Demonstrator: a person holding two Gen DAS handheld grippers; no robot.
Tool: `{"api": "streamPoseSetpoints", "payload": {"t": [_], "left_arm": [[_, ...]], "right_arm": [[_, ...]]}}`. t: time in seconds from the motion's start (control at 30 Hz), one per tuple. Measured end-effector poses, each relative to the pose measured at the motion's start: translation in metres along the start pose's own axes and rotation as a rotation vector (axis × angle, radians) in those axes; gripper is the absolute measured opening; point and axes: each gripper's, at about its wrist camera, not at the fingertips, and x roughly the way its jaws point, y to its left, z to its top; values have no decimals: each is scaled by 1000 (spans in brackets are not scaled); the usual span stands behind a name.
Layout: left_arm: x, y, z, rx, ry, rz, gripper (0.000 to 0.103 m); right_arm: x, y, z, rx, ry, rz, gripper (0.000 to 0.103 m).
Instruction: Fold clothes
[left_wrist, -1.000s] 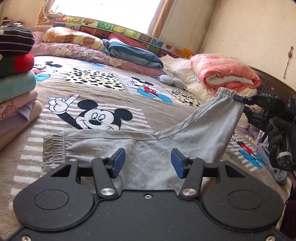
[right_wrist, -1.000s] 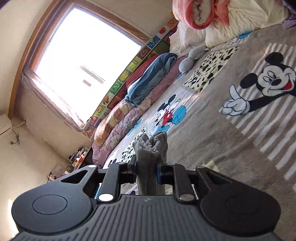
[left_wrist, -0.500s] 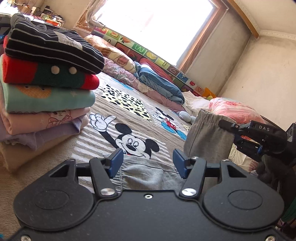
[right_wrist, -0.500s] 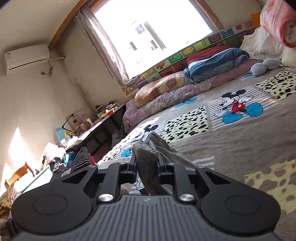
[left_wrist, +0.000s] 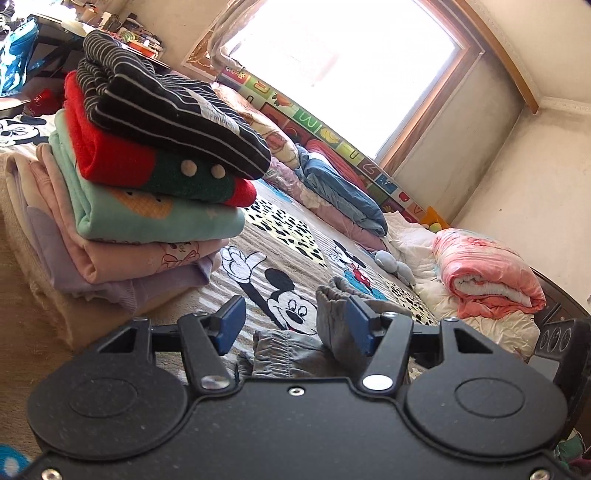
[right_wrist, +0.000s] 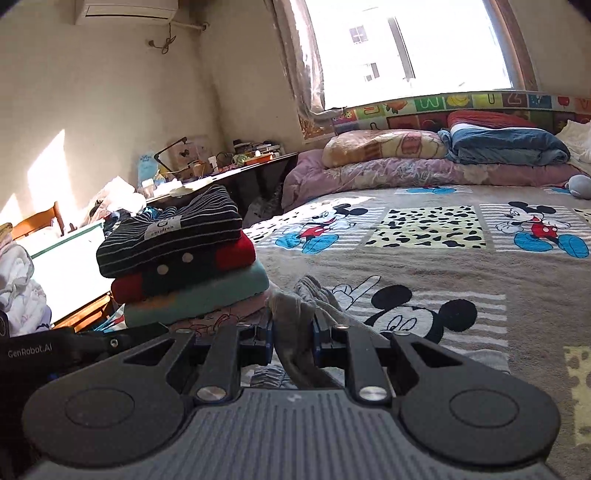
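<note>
A: Where are the grey sweatpants (left_wrist: 295, 349)?

B: On the bed (right_wrist: 461, 266), near its edge, just beside the stack of folded clothes (left_wrist: 147, 184). The right gripper (right_wrist: 293, 341) has its fingers clamped on one gathered cuff (right_wrist: 291, 308), carried over toward the other cuff (left_wrist: 280, 343).

A: And the left gripper (left_wrist: 293, 325)?

B: Fingers wide, holding nothing; the sweatpants sit right between and just beyond them. Judging by this, the left is nearer the lying cuff, the right brings the fold across.
</note>
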Motion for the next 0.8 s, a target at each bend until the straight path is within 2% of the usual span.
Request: {"api": "streamPoseSetpoints", "payload": {"t": [0.27, 0.4, 0.47, 0.63, 0.73, 0.8], "left_arm": [[3, -2, -2, 14, 10, 8, 59], [8, -8, -4, 50, 9, 21, 59], [12, -14, -6, 81, 2, 29, 59], [27, -35, -15, 193, 6, 45, 53], [45, -54, -26, 287, 30, 50, 44], [59, -67, -36, 346, 51, 57, 42]], "right_arm": [[32, 50, -48, -256, 95, -31, 22], [36, 72, -72, -384, 115, -20, 48], [21, 81, -75, -439, 83, 3, 50], [-33, 78, -74, -460, 15, 74, 55], [-50, 45, -71, -398, 10, 24, 55], [-55, 21, -68, -354, 13, -20, 56]]}}
